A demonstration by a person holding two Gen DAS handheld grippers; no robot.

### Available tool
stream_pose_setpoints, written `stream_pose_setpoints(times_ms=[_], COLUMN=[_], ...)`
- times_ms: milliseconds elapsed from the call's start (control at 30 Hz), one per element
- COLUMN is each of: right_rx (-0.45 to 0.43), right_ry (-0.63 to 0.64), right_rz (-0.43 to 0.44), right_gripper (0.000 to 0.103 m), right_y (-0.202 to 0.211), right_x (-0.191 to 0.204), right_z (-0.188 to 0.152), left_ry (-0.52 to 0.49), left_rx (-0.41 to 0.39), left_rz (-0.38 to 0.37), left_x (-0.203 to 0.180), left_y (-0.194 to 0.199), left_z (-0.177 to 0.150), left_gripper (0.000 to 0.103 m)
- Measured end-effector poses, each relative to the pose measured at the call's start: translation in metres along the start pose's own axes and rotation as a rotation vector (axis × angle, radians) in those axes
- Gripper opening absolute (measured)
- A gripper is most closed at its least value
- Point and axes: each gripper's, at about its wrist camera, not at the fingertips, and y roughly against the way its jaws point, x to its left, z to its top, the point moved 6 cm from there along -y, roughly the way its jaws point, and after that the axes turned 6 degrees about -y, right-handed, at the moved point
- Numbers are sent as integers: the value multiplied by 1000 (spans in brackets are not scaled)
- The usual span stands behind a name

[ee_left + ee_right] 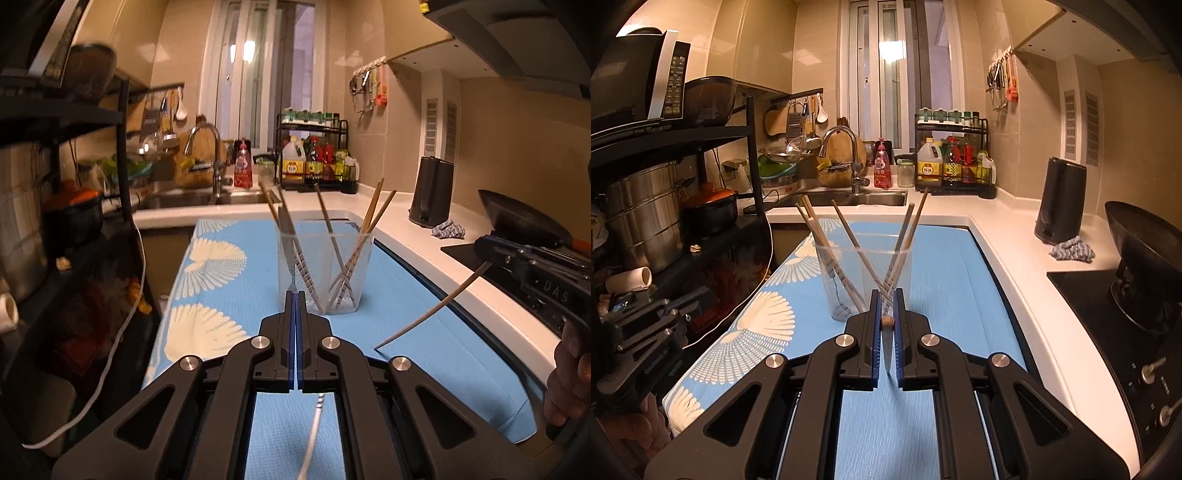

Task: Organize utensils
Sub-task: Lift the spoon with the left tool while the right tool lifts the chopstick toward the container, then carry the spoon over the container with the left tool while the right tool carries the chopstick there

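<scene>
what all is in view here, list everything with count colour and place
clear plastic cup: one, transparent, upright on the mat's middle
wooden chopsticks in the cup: about six, brown, leaning outward
held wooden chopstick: one, pale brown, in the right gripper, tip down over the mat
blue mat with white fan pattern: one, covering the counter
black electric kettle: one, white counter at right
crumpled checked cloth: one, blue-grey, beside the kettle
black wok: one, on the black hob
steel sink tap: one, silver, behind
left gripper: black, blue pads, shut, empty
right gripper: black, blue pads, shut on chopstick
</scene>
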Motion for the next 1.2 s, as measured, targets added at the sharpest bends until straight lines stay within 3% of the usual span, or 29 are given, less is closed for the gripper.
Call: stream_pose_setpoints(times_ms=[67, 333, 467, 567, 800, 933, 1200], right_rx=[-1, -34, -25, -30, -34, -33, -40], right_ry=[-1, -12, -41, -57, -52, -50, -32], right_rz=[4, -8, -7, -8, -2, -1, 2], right_gripper=[6, 6, 6, 6, 6, 6, 6], right_y=[0, 20, 23, 26, 31, 31, 33], right_x=[0, -1, -5, -8, -7, -6, -2], right_z=[-2, -33, -46, -51, -55, -55, -50], left_ry=[46, 75, 63, 55, 59, 21, -17], left_rx=[36, 210, 267, 267, 307, 287, 236], left_rz=[-30, -58, -55, -45, -43, -40, 11], left_x=[8, 12, 10, 11, 5, -10, -15], left_y=[-5, -7, 0, 6, 2, 7, 15], left_z=[-21, -110, -140, -146, -163, -164, -152], left_gripper=[0, 2, 21, 27, 27, 11, 10])
